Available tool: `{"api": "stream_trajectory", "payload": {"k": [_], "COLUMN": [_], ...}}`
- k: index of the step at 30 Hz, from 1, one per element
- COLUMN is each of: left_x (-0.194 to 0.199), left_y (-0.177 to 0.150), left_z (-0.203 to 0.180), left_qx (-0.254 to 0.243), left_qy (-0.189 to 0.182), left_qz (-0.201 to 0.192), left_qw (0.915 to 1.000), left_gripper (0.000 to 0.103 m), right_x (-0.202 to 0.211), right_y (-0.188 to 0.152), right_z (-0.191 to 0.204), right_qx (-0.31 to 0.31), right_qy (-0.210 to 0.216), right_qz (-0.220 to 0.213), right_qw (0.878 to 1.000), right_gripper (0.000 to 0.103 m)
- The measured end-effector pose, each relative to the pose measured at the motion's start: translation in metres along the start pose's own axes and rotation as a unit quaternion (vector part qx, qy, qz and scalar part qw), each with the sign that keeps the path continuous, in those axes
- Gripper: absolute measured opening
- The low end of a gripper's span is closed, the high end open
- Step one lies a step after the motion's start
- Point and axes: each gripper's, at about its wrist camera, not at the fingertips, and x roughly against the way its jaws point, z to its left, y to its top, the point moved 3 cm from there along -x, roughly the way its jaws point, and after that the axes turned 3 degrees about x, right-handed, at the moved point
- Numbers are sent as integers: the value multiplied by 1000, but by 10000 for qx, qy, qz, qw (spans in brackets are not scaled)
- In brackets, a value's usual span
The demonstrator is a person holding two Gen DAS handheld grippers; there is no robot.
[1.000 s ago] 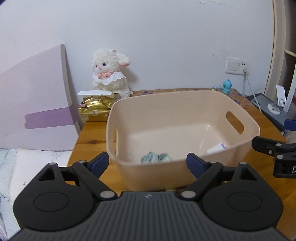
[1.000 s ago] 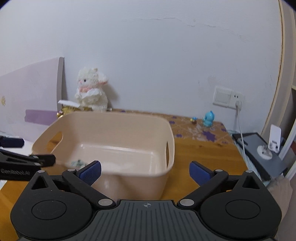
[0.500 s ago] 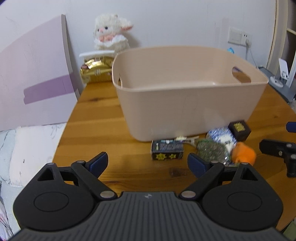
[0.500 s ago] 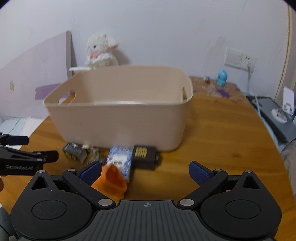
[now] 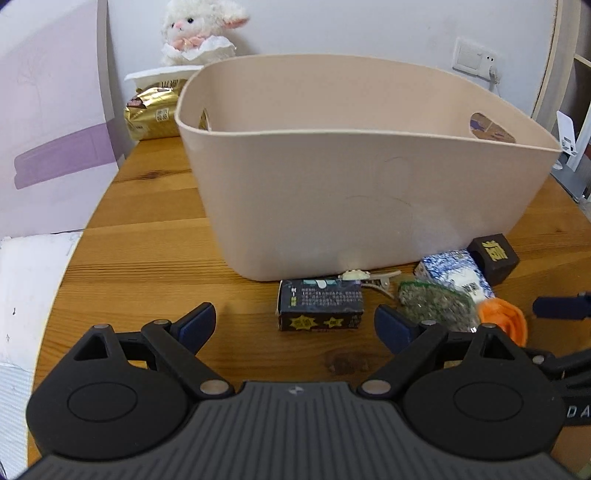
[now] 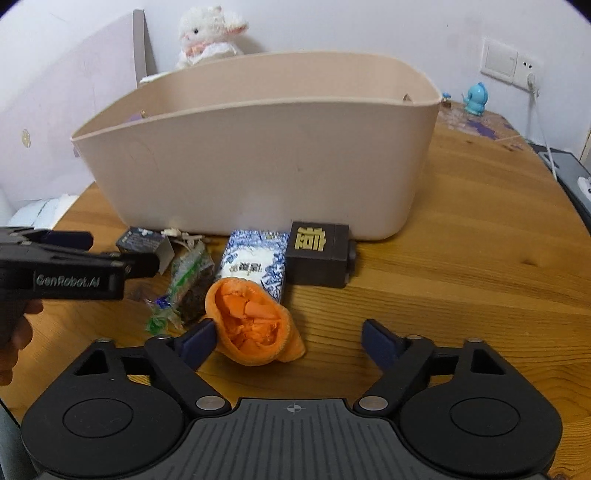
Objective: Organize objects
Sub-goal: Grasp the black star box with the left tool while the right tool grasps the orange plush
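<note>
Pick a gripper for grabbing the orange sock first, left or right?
Right, probably. The right gripper is open with the orange sock lying just ahead, touching its left finger. The left gripper, also open, faces the dark box instead.

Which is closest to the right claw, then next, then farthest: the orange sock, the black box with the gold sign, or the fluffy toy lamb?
Going by the right wrist view, from the right claw:
1. Orange sock, lying on the table by the claw's left finger.
2. Black box, farther ahead, against the tub's front.
3. Toy lamb, far back by the wall, behind the tub.
</note>
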Motion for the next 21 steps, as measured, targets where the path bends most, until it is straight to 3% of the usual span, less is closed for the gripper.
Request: {"api": "stream_trajectory", "payload": {"k": [4,10,13,14,15,19,21], "left_x": [-12,-21,-18,-16,-14,-8,-3], "left_y": [2,3,4,3,3,0,-2], "left_z": [1,3,4,4,5,8,9], "left_qx": [66,29,-11,-10,12,38,36], "left_qy": [-92,-6,-39,-63,-85,-91,-67], "left_qz": [39,-82,-130,-141,-148,-77,-100], "left_qw": [9999,10000,9999,9999,9999,9999,9999], "left_gripper": [93,83,69,57,52,52,52], "right_x": [-2,-2,0,1,2,9,13], "right_y": [0,0,0,-1,-1,-1,-3], "right_z": [-3,-1,3,4,6,8,6], "right_qx": [-21,105,148,163,195,309,282], "right_qy": [39,156,301,320,328,226,205], "right_qz": [-29,-114,-97,-90,-92,-106,-121], "right_qw": [10000,9998,9994,9993,9992,9992,9993], "right_gripper": [77,51,33,27,25,12,12]}}
